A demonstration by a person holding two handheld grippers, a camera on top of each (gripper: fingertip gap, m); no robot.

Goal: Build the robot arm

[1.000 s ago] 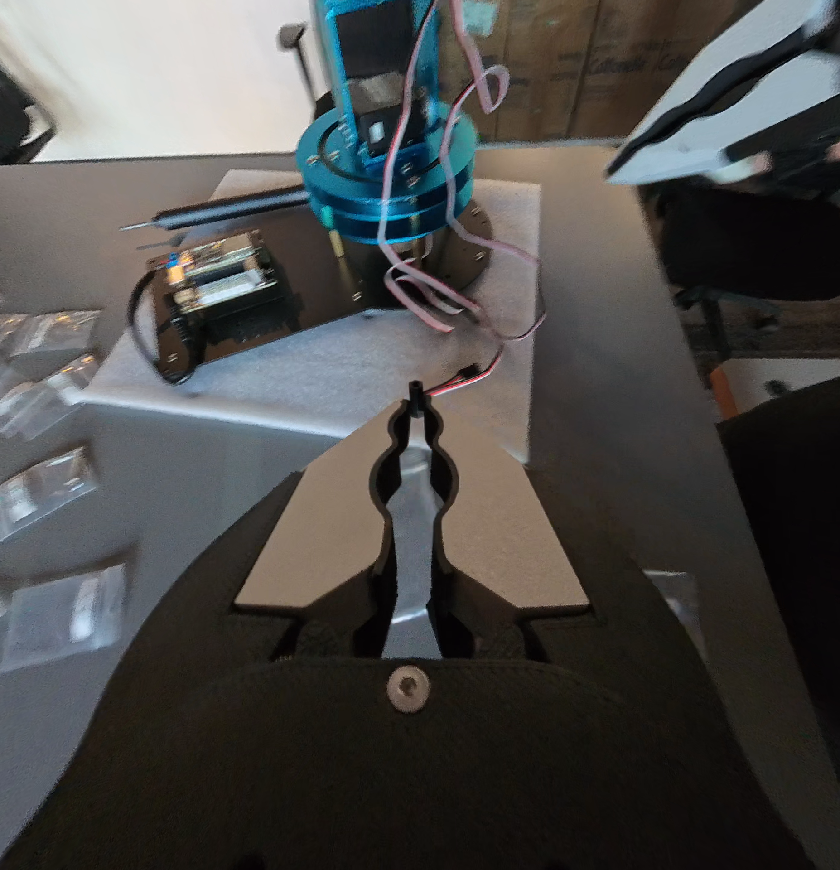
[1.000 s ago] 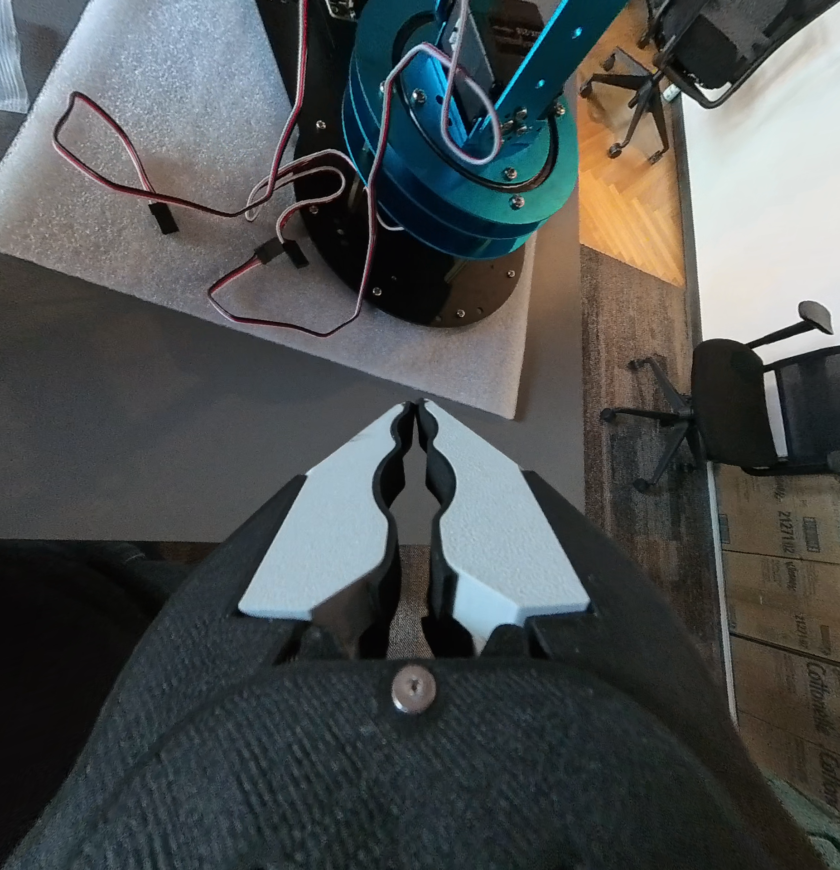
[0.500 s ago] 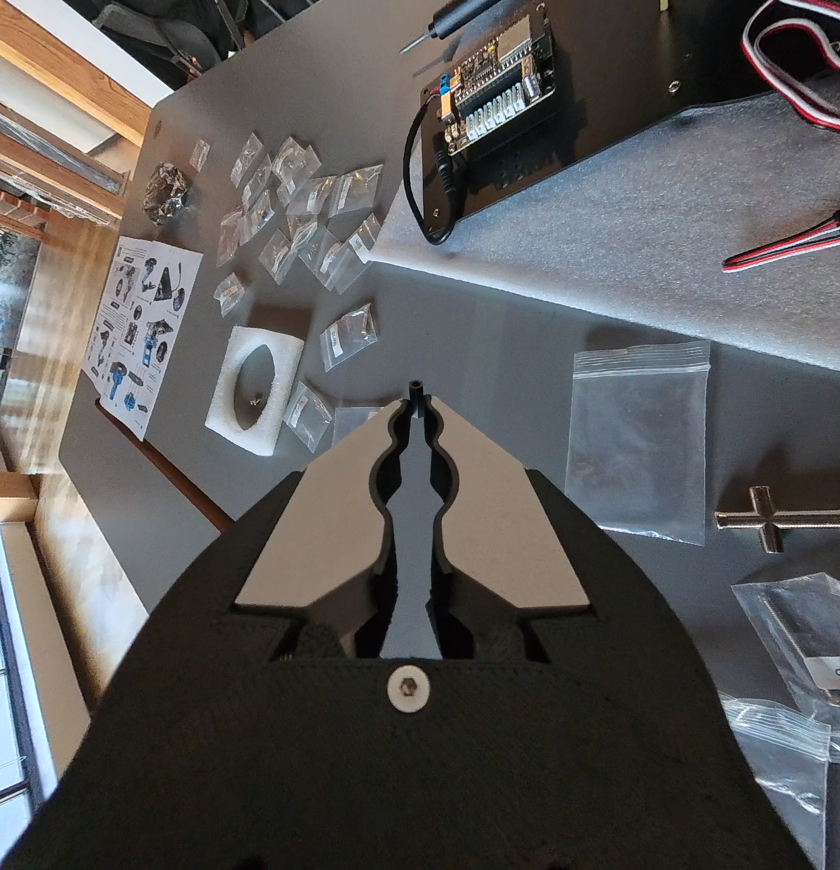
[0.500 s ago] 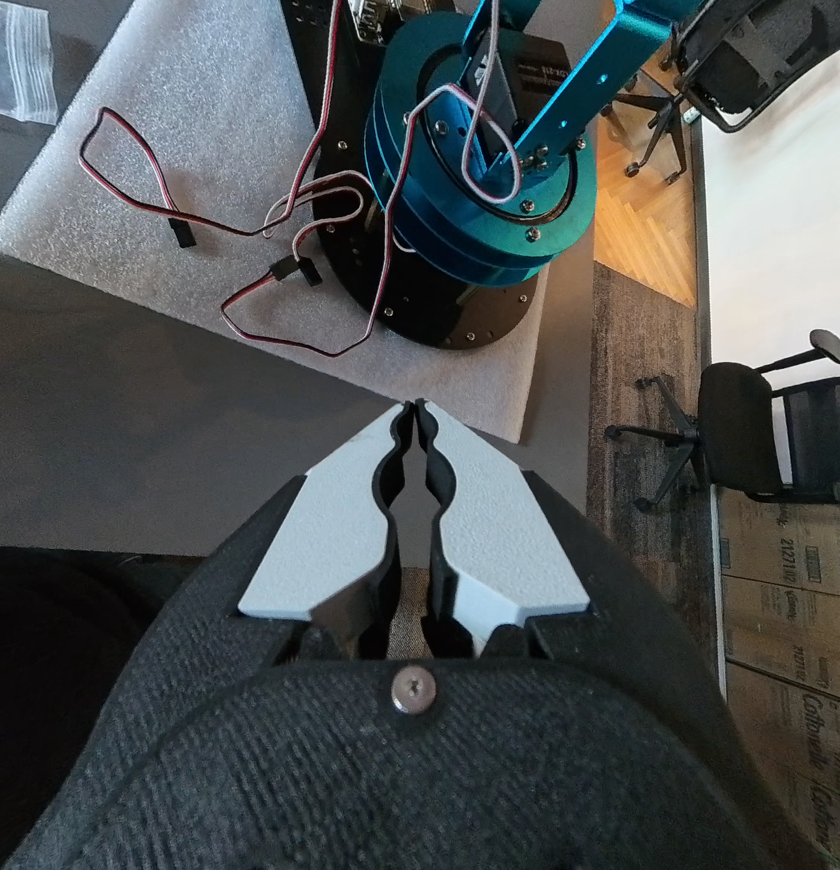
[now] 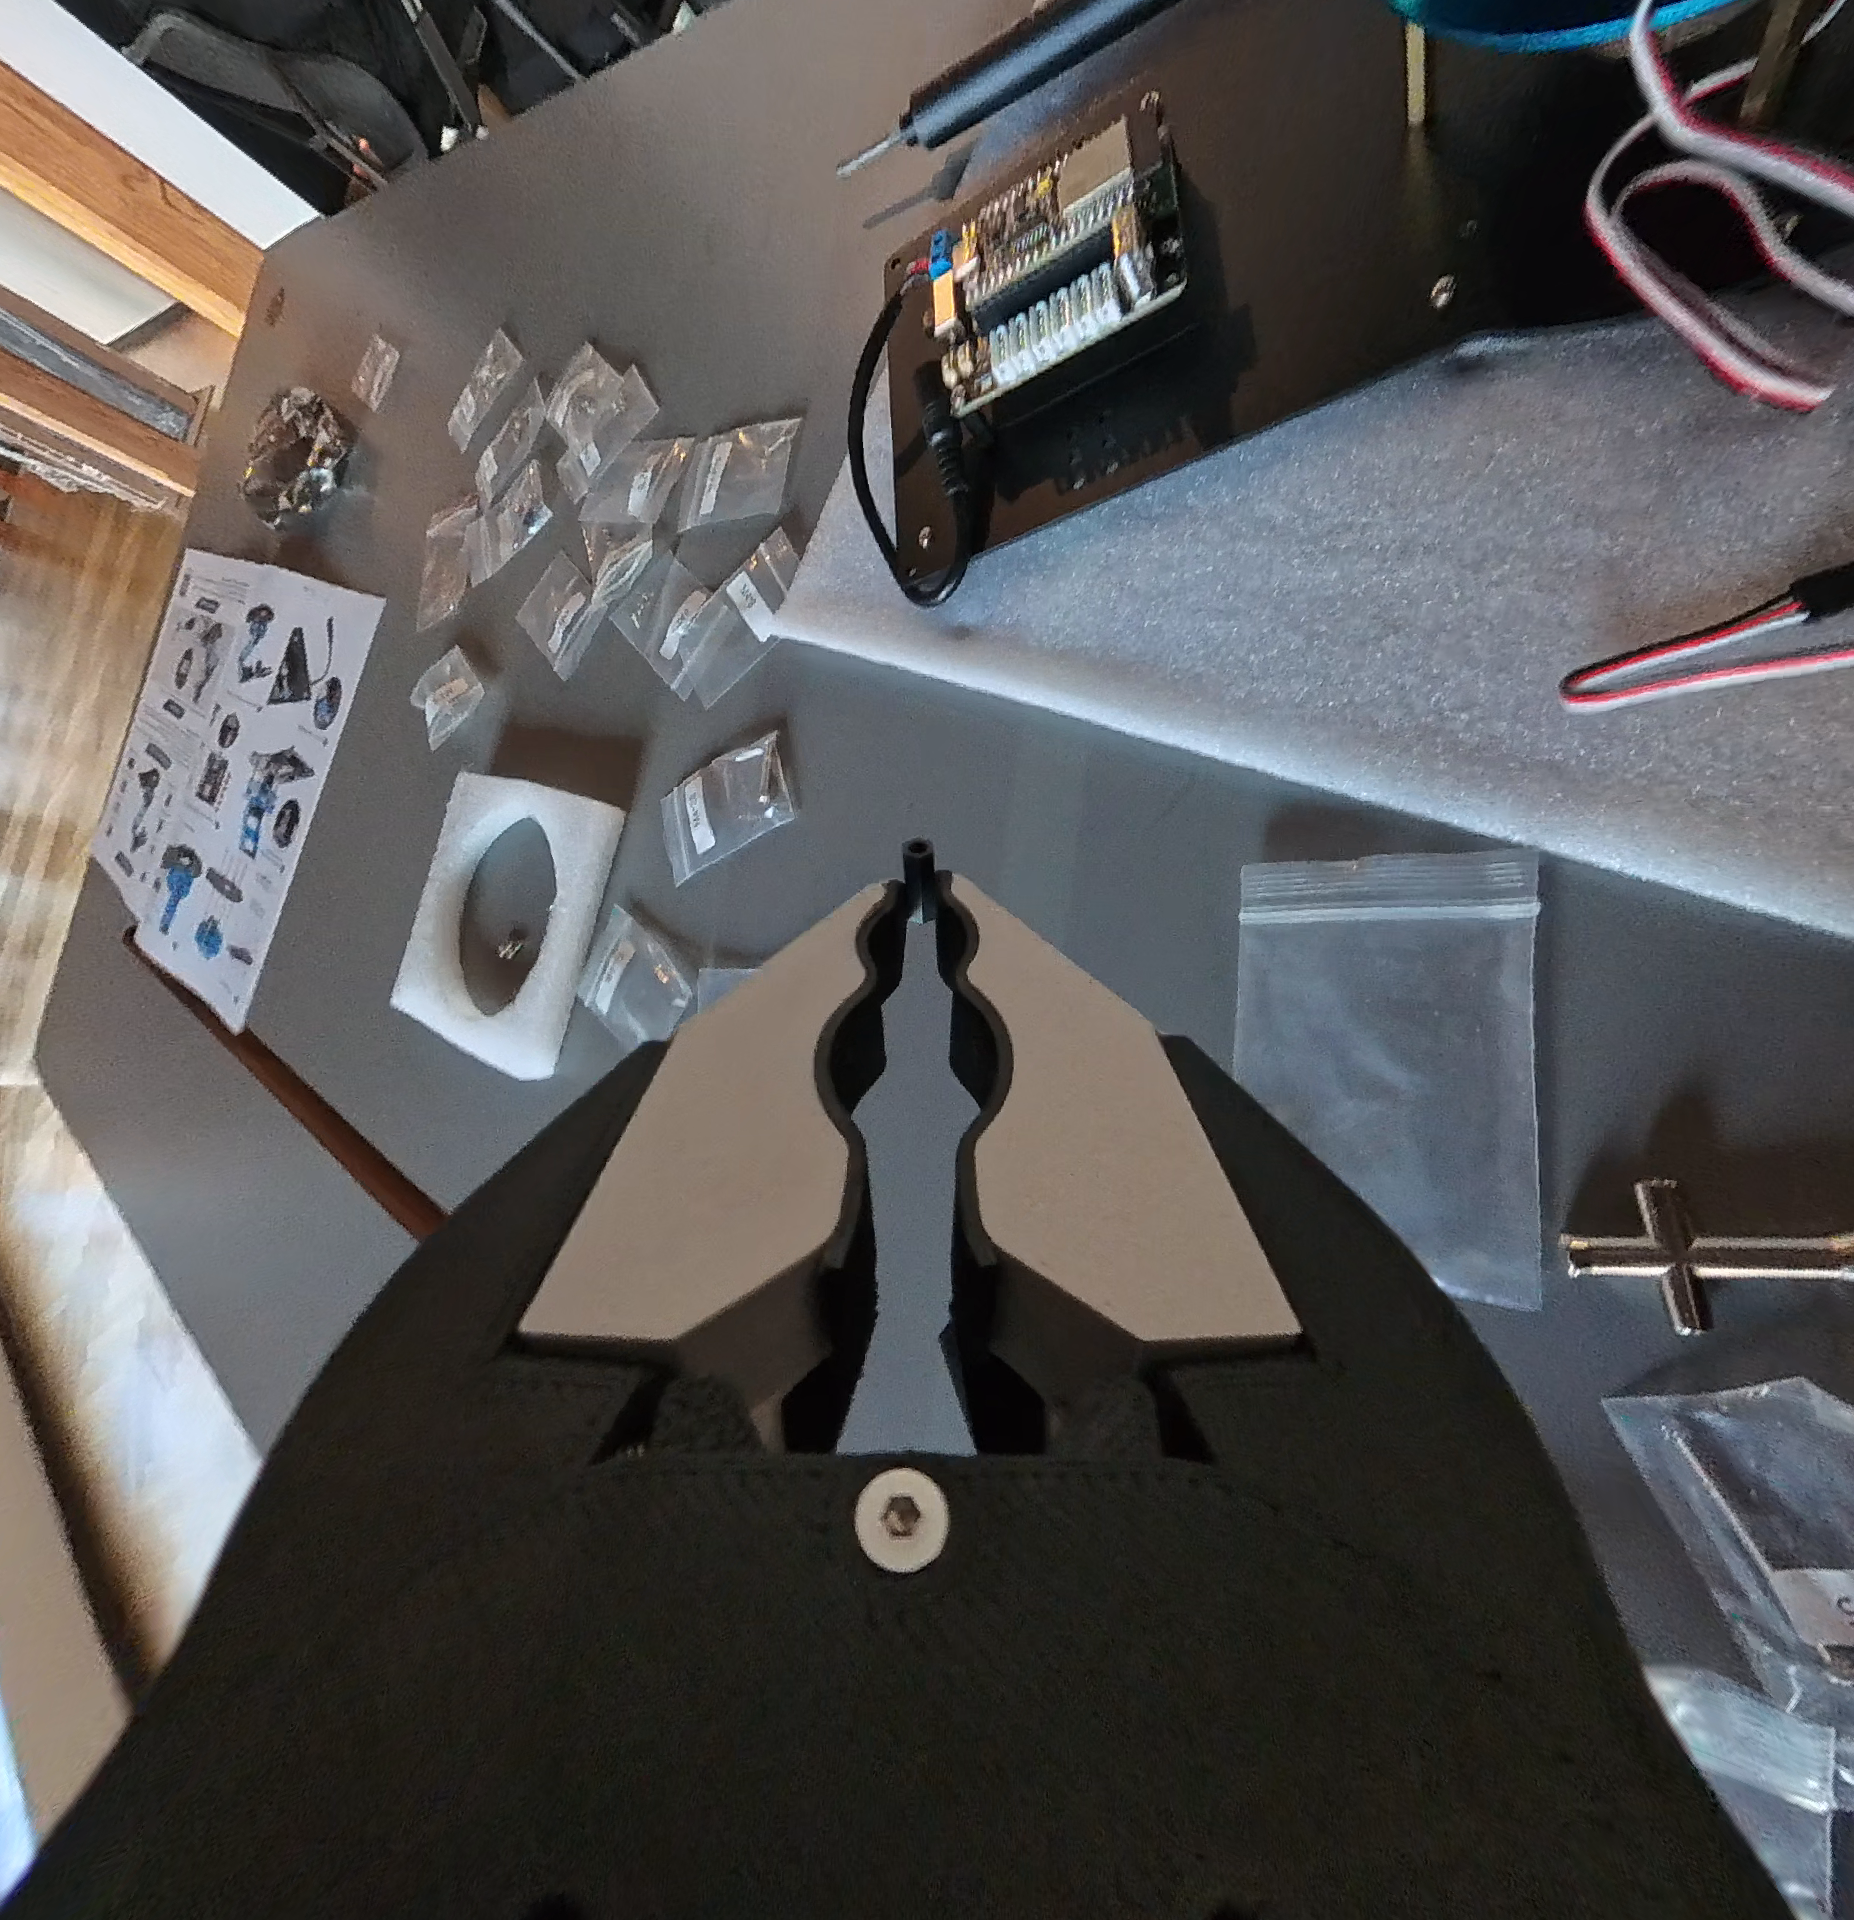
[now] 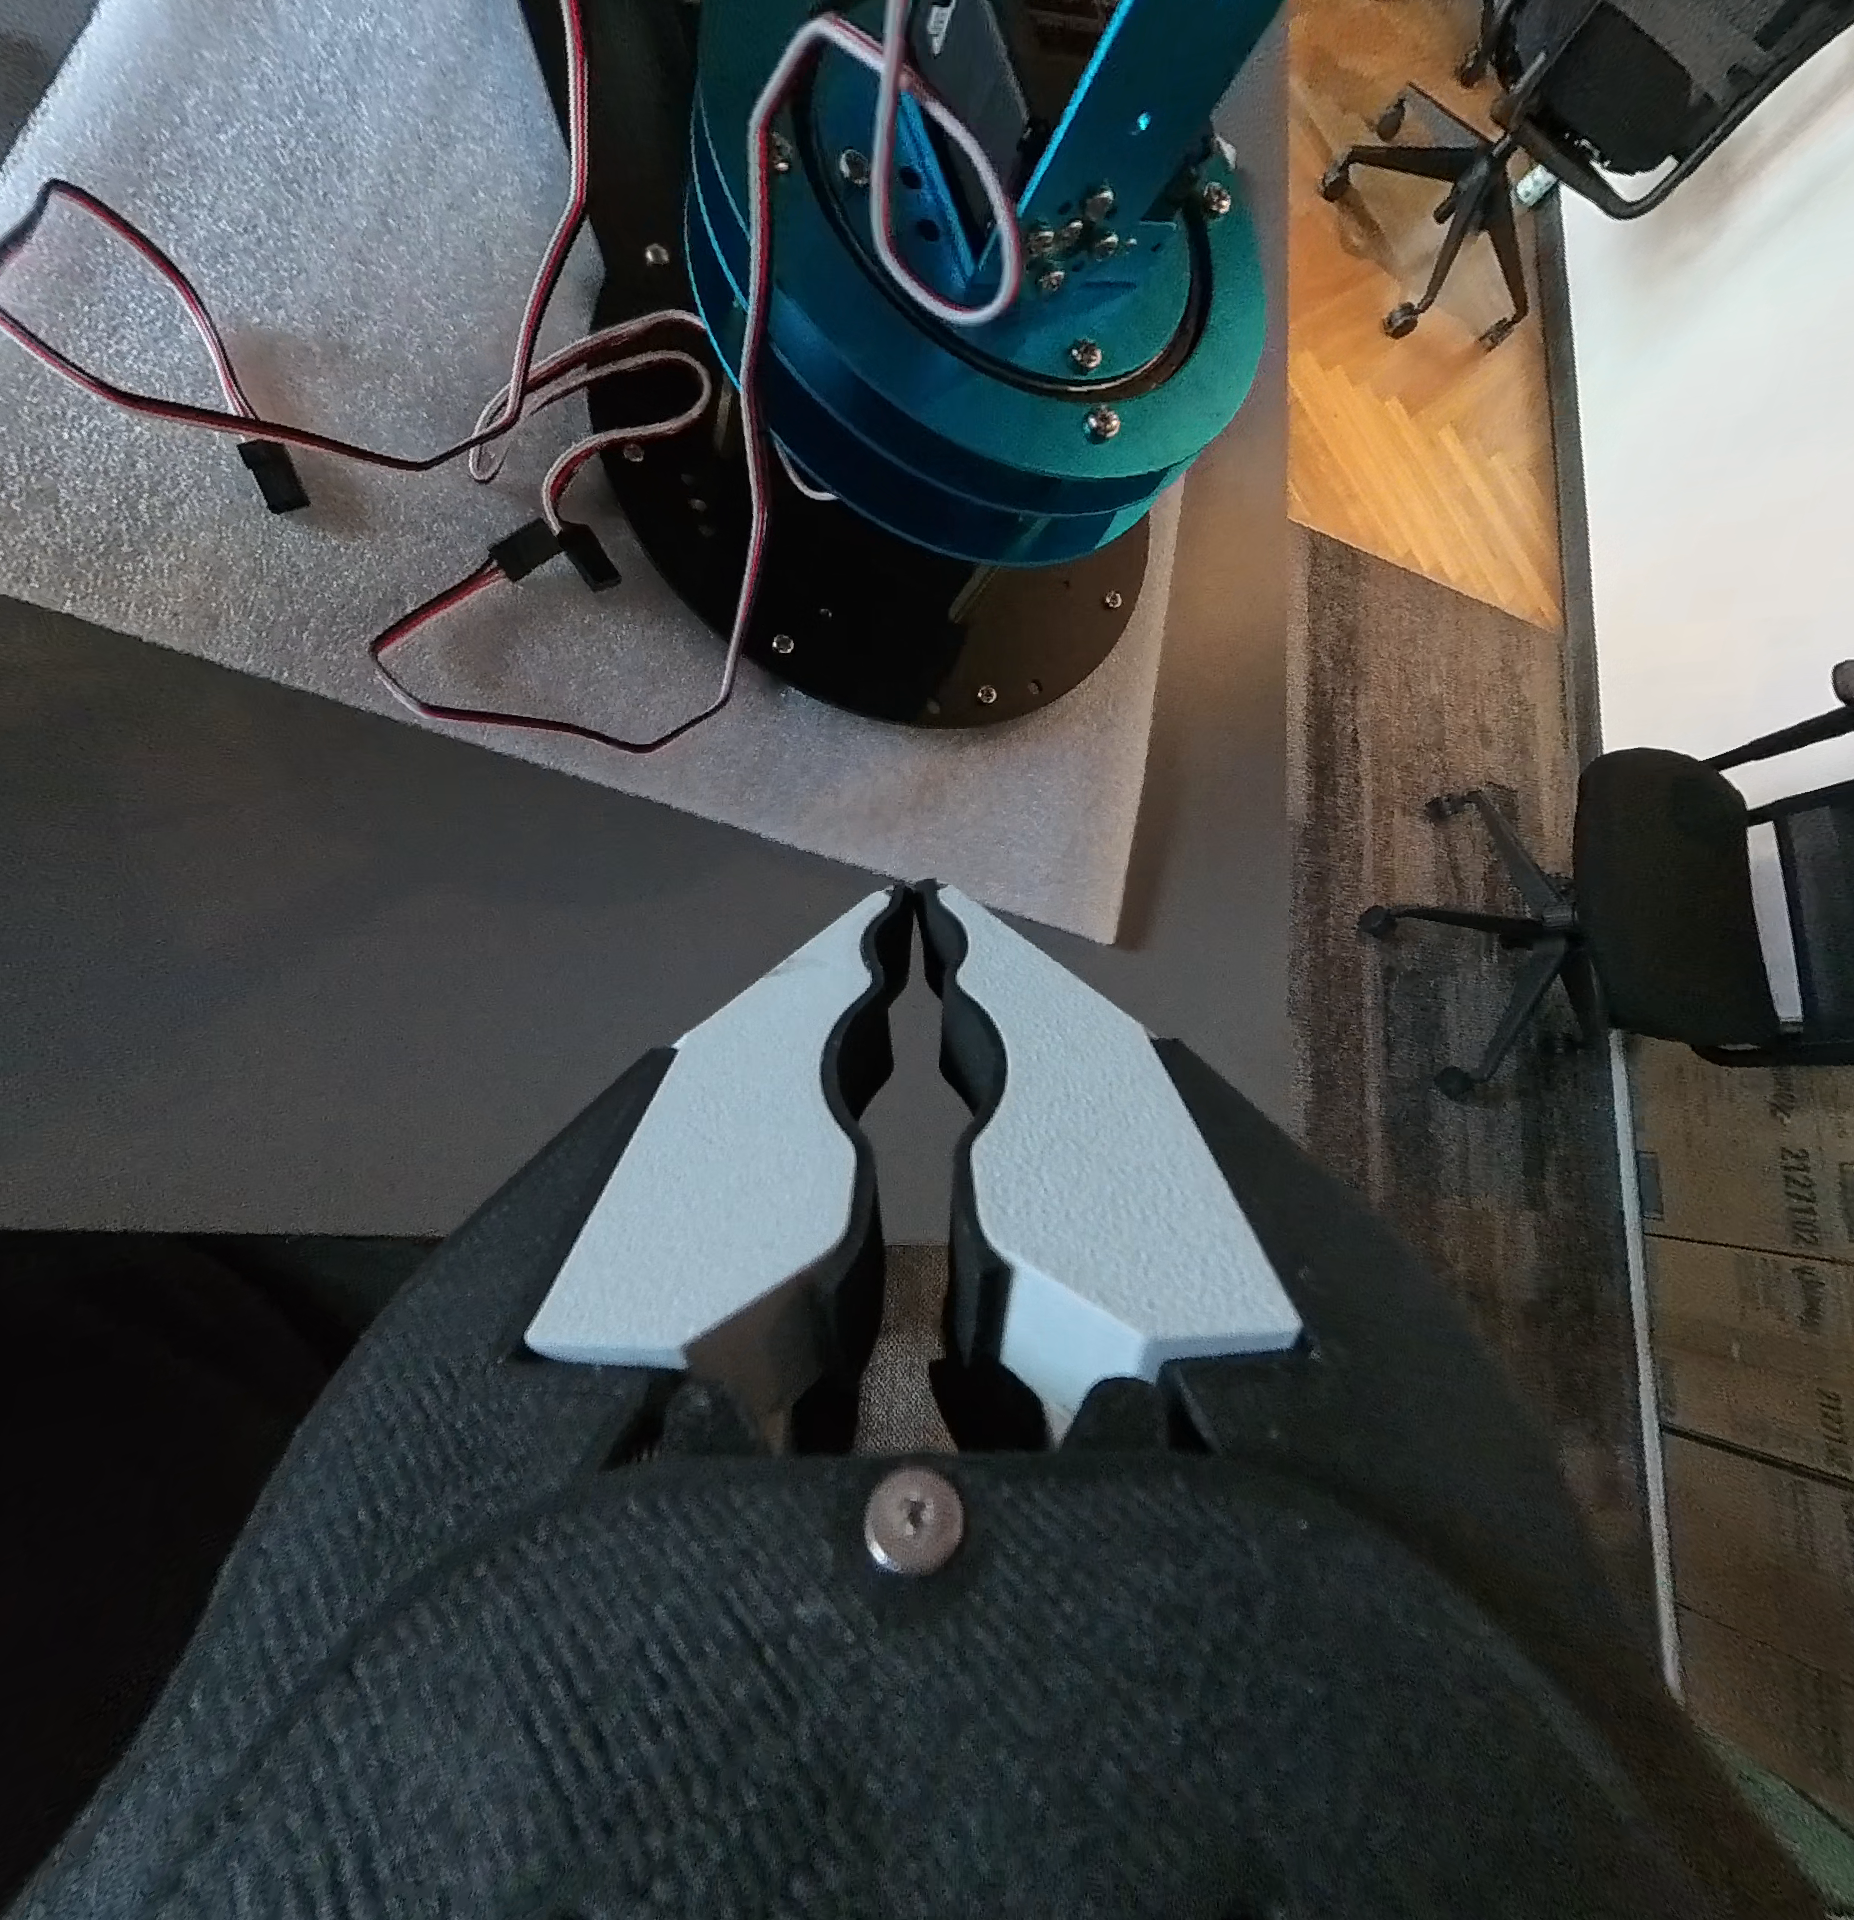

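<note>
My left gripper [image 5: 918,894] is shut on a small black standoff [image 5: 916,868] that sticks out past its tips, held above the dark grey table [image 5: 1058,831]. Ahead lie a small parts bag [image 5: 731,805] and a white foam square with a round hole [image 5: 507,925]. My right gripper [image 6: 915,896] is shut and empty, above the table edge near the corner of a grey foam mat [image 6: 954,821]. On the mat stands a blue ringed turntable [image 6: 985,343] on a black round base [image 6: 902,634], with loose servo wires [image 6: 549,665] and black plugs [image 6: 533,551].
A circuit board [image 5: 1058,281] on a black plate and a black screwdriver [image 5: 1016,88] lie on the mat. Several small bags [image 5: 601,499], an empty zip bag [image 5: 1390,1070], a metal cross wrench [image 5: 1681,1257] and an instruction sheet [image 5: 237,769] lie on the table. Office chairs [image 6: 1681,935] stand on the floor. There is about 30 centimetres between the tips of the two grippers. The metal cross wrench [image 5: 1681,1257] is about 15 centimetres from my left fingertips.
My left gripper swung from facing the blue turntable down and left toward the table with the bags, keeping the standoff, then moved slightly closer. My right gripper moved closer to the turntable base.
</note>
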